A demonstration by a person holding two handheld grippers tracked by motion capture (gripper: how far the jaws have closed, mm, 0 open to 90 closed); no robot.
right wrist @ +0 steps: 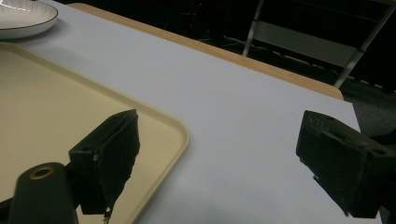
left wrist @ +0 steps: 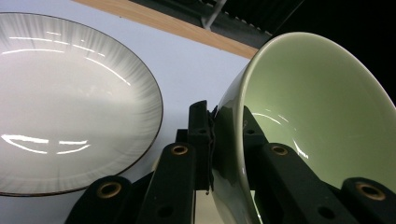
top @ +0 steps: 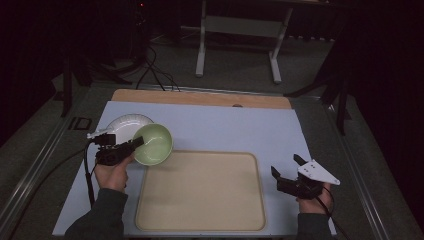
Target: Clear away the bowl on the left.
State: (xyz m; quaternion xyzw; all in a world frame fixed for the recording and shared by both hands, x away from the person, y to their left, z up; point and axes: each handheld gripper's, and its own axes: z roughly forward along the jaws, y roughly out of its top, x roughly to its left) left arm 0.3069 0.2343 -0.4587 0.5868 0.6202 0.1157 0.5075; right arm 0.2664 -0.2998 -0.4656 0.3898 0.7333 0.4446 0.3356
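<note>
2 grippers showed: the left gripper [top: 136,143] clamped the green bowl's [top: 154,144] rim, tilted; the right gripper [top: 287,167] hung released beside the tray [top: 200,192].

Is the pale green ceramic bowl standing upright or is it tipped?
Tipped. The pale green ceramic bowl is held by its rim in the left hand-held gripper, its empty inside facing sideways.

The bowl [top: 153,144] is pale green, the plate [top: 122,125] white with fine grey streaks (and a dark rim), the tray [top: 200,192] beige, the mat [top: 225,127] light blue.
</note>
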